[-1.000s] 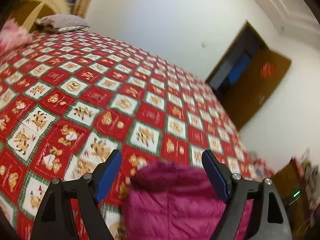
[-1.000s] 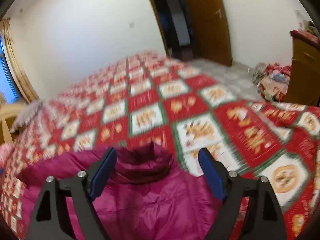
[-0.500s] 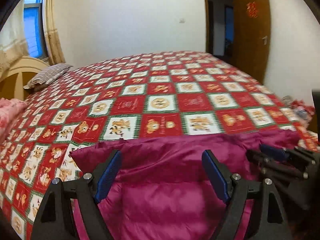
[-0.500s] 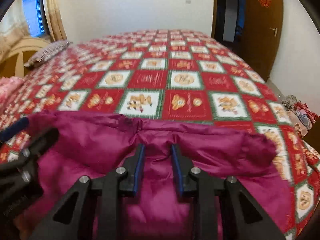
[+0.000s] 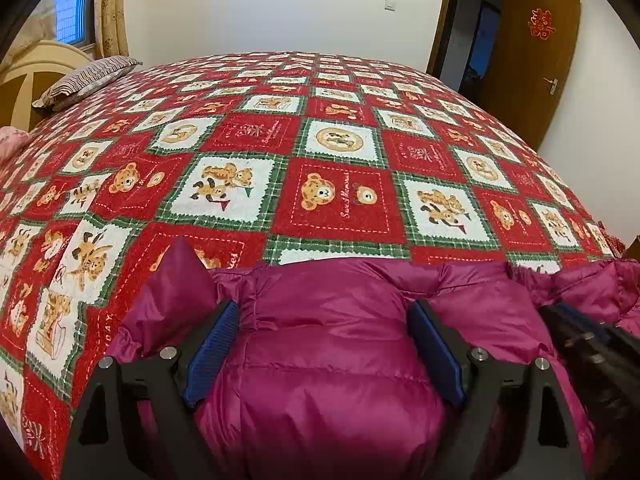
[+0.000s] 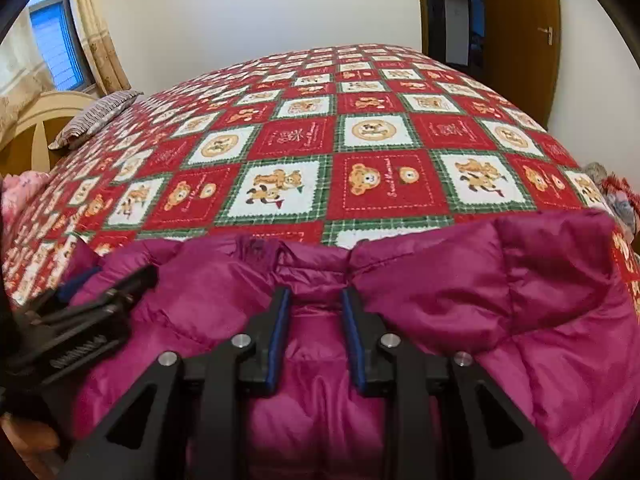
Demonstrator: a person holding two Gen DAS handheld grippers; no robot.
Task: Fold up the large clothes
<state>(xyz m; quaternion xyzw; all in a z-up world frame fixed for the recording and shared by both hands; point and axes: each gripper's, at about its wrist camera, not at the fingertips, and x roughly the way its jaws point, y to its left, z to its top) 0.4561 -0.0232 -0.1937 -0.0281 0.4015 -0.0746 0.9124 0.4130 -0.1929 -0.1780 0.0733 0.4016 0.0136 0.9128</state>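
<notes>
A magenta puffer jacket (image 5: 328,392) lies spread across the near edge of a bed with a red, white and green bear-print cover (image 5: 340,196). My left gripper (image 5: 324,344) is low over the jacket's left part. Its jaws are opening, and padded fabric bulges between the blue pads without being pinched. In the right wrist view the jacket (image 6: 500,300) shows its collar edge. There my right gripper (image 6: 316,320) is closing, with its narrow jaws squeezing a fold just below the collar. Each gripper shows in the other's view: right gripper (image 5: 592,344), left gripper (image 6: 92,300).
A striped pillow (image 5: 88,80) and a cream headboard (image 5: 36,68) are at the far left, with pink bedding (image 5: 10,140) beside them. An open brown door (image 5: 524,64) stands at the back right. A heap of clothes (image 6: 616,196) lies past the bed's right edge.
My right gripper's jaws went from wide apart to narrow, onto a fold of the jacket. Both grippers swung level with the bed and sank closer to the jacket.
</notes>
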